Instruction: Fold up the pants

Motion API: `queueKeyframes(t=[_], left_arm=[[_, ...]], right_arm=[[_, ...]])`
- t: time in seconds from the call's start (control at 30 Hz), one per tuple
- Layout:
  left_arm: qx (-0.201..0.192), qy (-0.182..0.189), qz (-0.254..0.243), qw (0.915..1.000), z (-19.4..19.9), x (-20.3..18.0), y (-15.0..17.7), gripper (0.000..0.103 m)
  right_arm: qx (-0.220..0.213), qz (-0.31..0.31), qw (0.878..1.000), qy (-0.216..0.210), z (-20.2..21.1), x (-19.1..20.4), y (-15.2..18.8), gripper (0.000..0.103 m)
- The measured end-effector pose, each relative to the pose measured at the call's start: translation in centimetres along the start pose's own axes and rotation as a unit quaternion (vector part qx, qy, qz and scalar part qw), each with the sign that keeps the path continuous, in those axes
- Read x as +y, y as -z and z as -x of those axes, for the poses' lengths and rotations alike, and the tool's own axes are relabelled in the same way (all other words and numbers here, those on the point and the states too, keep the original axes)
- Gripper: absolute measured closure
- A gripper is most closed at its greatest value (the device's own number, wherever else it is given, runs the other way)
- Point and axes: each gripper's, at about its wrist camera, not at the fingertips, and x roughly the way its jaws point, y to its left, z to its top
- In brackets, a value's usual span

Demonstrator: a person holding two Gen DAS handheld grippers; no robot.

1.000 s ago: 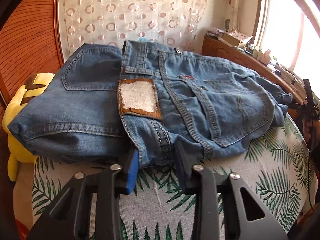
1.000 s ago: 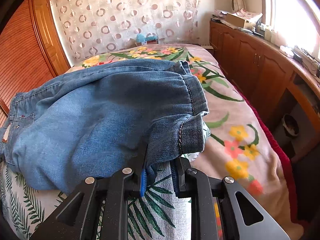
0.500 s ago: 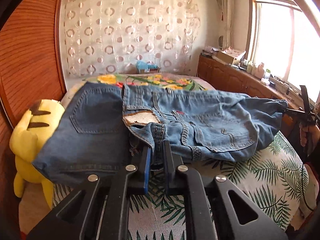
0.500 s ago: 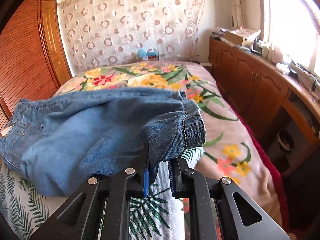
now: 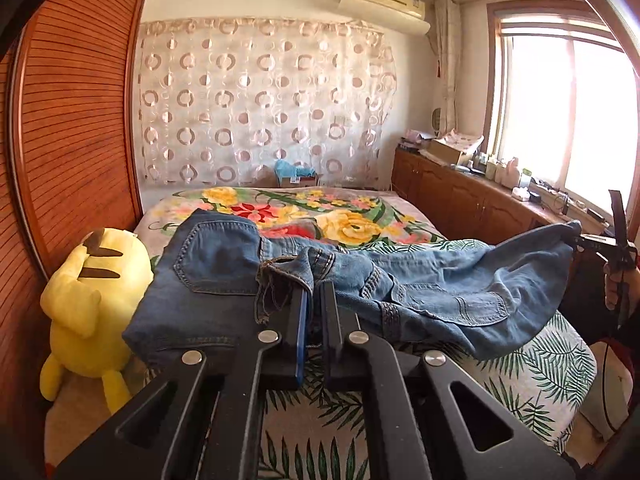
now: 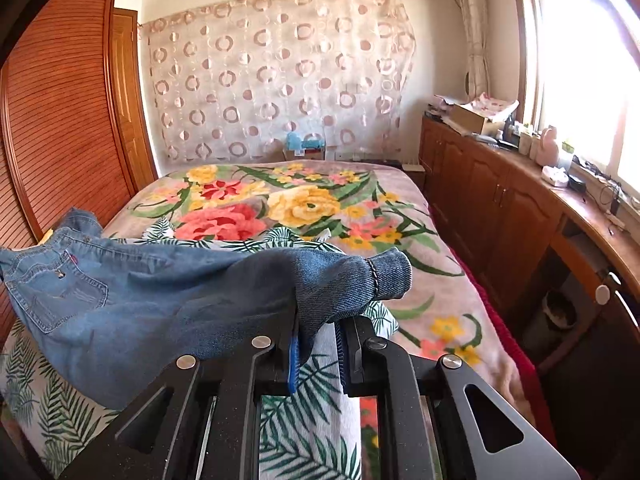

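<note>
The jeans (image 5: 420,292) hang slung between the two hands above the leaf-print sheet (image 5: 540,356), long axis running side to side. The left gripper (image 5: 314,300) pinches the waistband end, jaws pressed together; the right gripper (image 6: 320,322) clamps the hem end. Any fold needs one end carried toward the other.

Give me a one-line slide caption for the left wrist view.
Left gripper pinches the jeans at the waistband, lifting them off the leaf-print cover, yellow plush toy alongside.
</note>
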Motion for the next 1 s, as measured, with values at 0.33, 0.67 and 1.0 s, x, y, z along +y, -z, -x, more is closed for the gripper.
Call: queueKeyframes(t=[0.33, 0.67, 1.0], left_arm=[[-0.003, -0.010, 0.019, 0.9998, 6.4, 0.9, 3.3, 0.096], [0.074, -0.023, 0.030, 0.9965, 6.7, 1.3, 8.3, 0.096], [0.106, -0.043, 0.018, 0.9933, 6.0, 0.3, 9.9, 0.095]], right_arm=[[-0.001, 0.018, 1.000, -0.023, 6.8, -0.2, 4.4, 0.088], [0.034, -0.007, 0.998, -0.059, 10.7, -1.8, 10.3, 0.088], [0.078, -0.060, 0.993, -0.059, 8.7, -3.3, 13.1, 0.087]])
